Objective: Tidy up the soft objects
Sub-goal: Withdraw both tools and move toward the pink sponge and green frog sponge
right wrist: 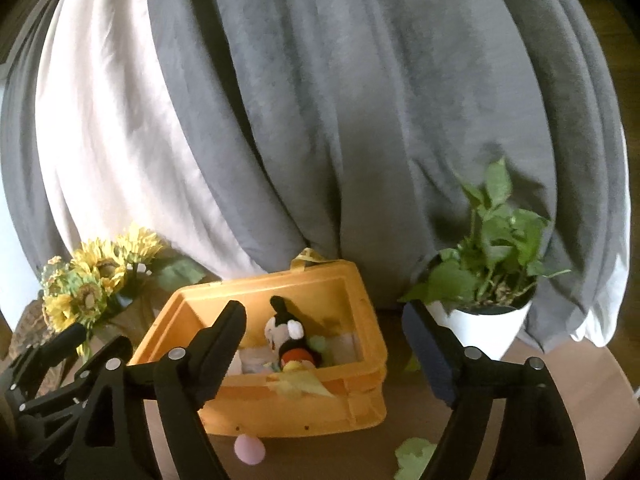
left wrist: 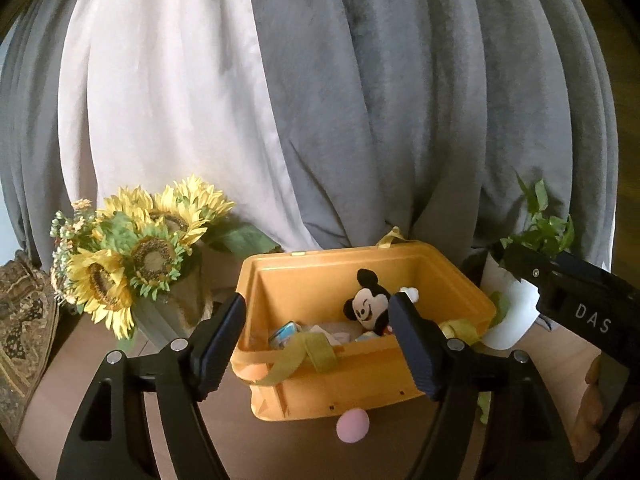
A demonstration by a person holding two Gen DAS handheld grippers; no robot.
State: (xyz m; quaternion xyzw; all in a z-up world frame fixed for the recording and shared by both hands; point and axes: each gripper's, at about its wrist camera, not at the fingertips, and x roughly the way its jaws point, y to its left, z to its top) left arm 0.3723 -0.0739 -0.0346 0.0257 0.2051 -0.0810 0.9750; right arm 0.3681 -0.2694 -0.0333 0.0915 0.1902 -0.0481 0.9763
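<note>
Table bare beside crate; both tools gape empty.

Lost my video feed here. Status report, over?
Left gripper and right gripper open, empty. Mickey plush in orange bin. Pink ball on table before bin, unobstructed.

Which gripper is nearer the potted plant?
Right. The right gripper has the potted plant just beyond its right finger; the left gripper faces the orange bin, farther left.
</note>
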